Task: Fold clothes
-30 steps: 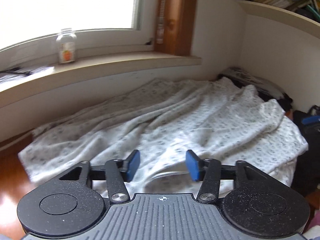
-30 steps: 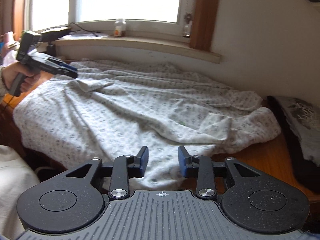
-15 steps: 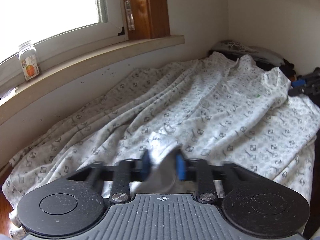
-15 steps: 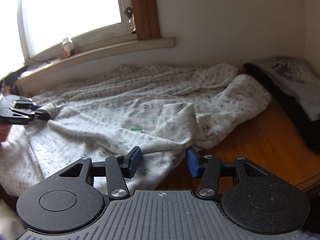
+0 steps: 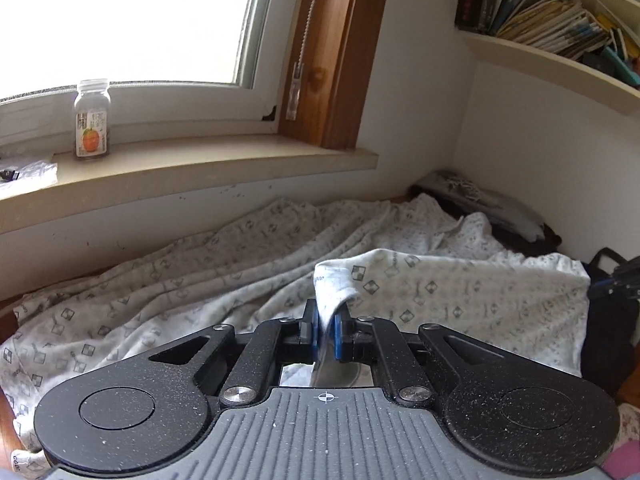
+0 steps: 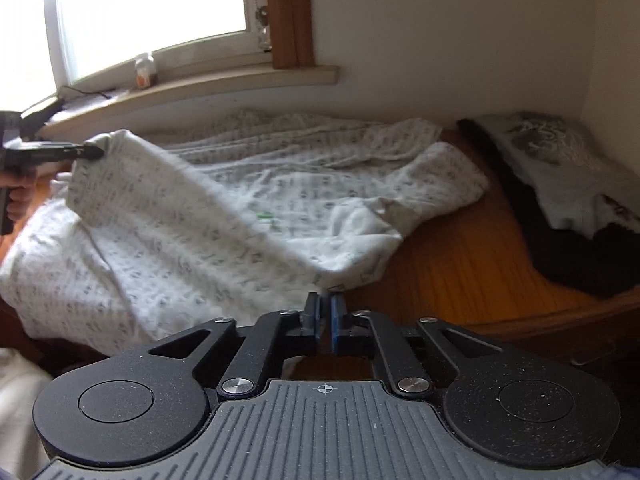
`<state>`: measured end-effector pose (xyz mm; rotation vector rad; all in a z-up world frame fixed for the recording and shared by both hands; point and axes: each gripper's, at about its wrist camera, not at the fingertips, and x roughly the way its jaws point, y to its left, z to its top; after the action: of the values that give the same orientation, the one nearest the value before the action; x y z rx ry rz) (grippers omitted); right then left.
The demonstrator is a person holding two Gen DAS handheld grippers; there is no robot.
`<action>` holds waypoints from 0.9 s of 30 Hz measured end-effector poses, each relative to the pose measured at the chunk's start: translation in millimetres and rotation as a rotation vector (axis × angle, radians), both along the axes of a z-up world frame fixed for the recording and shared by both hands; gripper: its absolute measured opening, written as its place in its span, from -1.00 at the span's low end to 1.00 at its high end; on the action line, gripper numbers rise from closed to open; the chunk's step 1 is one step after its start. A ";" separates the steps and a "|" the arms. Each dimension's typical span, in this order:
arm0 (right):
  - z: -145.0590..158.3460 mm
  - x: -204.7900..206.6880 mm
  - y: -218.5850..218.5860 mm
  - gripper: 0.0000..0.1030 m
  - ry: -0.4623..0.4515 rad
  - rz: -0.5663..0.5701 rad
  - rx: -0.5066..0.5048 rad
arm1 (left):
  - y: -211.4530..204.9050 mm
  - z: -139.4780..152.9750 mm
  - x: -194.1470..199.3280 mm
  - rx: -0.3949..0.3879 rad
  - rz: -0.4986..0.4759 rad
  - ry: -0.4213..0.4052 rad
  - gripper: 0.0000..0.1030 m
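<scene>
A white garment with a small grey pattern (image 5: 240, 272) lies spread and crumpled over a wooden table (image 6: 460, 264). My left gripper (image 5: 326, 316) is shut on a fold of it, and the cloth rises out of the blue pads. In the right wrist view that left gripper (image 6: 94, 153) holds a corner lifted above the table, with a person's hand (image 6: 18, 200) behind it. My right gripper (image 6: 325, 300) is shut on the garment's (image 6: 224, 208) near edge, and the cloth runs taut between the two grippers.
A small bottle (image 5: 92, 120) stands on the windowsill behind the table. A shelf of books (image 5: 560, 20) hangs at the upper right. A pile of dark and light clothes (image 6: 560, 200) lies at the table's right end. A black bag (image 5: 608, 320) sits beside it.
Both grippers were open a second ago. The left one shut on a fold and lifted it. The right one dropped to the garment's near edge and shut on it.
</scene>
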<state>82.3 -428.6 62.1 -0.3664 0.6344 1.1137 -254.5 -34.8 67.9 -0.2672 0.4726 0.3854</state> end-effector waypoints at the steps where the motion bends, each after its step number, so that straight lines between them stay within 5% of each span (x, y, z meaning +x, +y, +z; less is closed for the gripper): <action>1: 0.7 2.7 -0.8 -0.55 0.000 -0.021 0.005 | 2.2 -4.9 1.5 -0.008 0.002 0.018 -0.85; 5: 1.3 23.2 7.4 -0.01 0.030 -0.088 0.081 | 7.5 -25.4 6.7 -0.033 0.002 0.071 -0.85; 9: -3.5 41.3 33.2 -0.01 0.087 -0.113 0.137 | 7.9 -36.7 10.0 -0.035 0.006 0.105 -0.82; 15: -21.0 40.5 80.6 0.00 0.094 -0.056 0.027 | 7.8 -43.5 11.9 -0.035 0.001 0.129 -0.61; 16: -22.6 41.3 84.0 -0.03 0.091 -0.054 0.009 | 7.8 -43.9 12.3 -0.034 -0.002 0.130 -0.61; 19: -20.7 49.0 79.8 -0.87 0.088 -0.065 -0.030 | 6.9 -38.5 12.3 -0.052 -0.036 0.114 -0.85; 27: -4.1 59.4 29.3 -0.80 0.037 -0.161 -0.091 | -18.0 27.3 7.4 -0.191 -0.181 -0.100 -0.87</action>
<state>141.7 -399.3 57.9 -0.3670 0.7368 0.9417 -247.1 -52.7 95.2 -0.4229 0.4322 0.1495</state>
